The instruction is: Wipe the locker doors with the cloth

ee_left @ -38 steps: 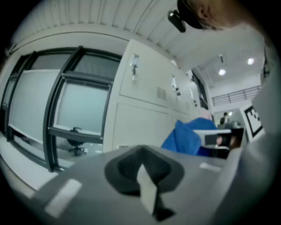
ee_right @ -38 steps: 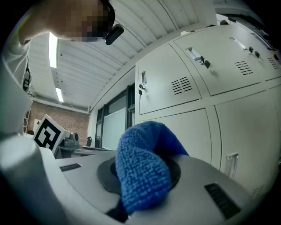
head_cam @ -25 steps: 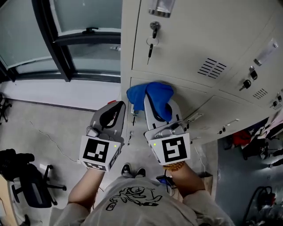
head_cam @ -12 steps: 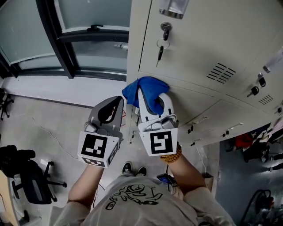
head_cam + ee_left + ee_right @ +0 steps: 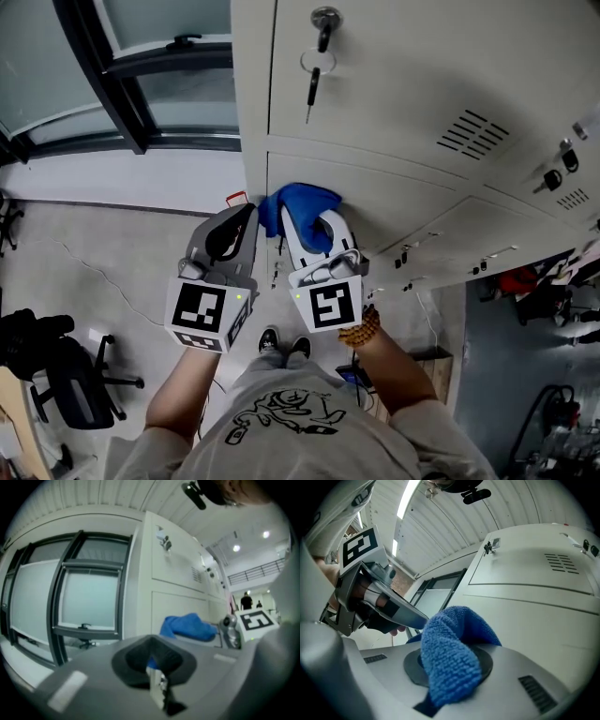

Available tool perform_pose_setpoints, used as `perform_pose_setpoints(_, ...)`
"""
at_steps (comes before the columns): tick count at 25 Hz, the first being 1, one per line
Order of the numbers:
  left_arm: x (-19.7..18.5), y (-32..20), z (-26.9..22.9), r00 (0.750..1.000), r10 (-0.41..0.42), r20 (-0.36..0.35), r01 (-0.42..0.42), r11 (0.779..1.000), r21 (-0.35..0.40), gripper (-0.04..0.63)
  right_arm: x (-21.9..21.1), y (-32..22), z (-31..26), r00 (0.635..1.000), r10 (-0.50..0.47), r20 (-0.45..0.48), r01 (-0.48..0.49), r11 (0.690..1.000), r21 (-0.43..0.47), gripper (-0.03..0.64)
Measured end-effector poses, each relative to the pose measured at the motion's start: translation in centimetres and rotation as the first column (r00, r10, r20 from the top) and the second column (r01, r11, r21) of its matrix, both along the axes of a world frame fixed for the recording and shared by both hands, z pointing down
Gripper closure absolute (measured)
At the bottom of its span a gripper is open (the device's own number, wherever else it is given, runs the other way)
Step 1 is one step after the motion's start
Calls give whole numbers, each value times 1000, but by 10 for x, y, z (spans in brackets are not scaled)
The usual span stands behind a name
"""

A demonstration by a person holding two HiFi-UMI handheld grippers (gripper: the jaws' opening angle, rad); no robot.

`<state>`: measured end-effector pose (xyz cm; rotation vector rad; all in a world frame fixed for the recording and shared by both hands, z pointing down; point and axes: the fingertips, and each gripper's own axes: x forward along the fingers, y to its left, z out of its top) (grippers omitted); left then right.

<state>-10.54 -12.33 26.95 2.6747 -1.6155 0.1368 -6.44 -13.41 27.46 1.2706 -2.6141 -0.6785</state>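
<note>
Head view has the right gripper (image 5: 311,225) clamped on the blue cloth (image 5: 300,197) against the left edge of the lower locker door (image 5: 403,211), the left gripper (image 5: 246,217) closed and empty beside it; dragging hard could tug the loosely bunched cloth from the jaws.

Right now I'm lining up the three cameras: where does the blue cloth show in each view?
Head view: centre, blue cloth at the locker door.
Left gripper view: right of centre.
Right gripper view: centre foreground, held by the right gripper.
Shared landmark: the upper door's key lock.
</note>
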Motion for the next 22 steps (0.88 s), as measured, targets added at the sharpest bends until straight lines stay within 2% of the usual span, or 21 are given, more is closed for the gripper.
perform_pose_setpoints(6, 17, 0, 33, 1000, 21, 3, -21, 997, -68, 592, 31, -1, 48, 999, 32, -33, -35, 997, -73, 594)
perform_pose_setpoints(11, 22, 1, 61, 1000, 21, 7, -20, 992, -128, 592, 48, -1, 101, 993, 52, -104, -69, 984, -167, 594)
perform_pose_setpoints(16, 24, 2, 87, 1000, 23, 17, -19, 985, -170, 592, 48, -4, 150, 990, 38, -135, -64, 980, -189, 594)
perform_pose_setpoints(22, 22, 9, 122, 1000, 10, -5, -11, 973, -229, 592, 30, -6, 196, 994, -1, -109, -29, 963, -268, 594)
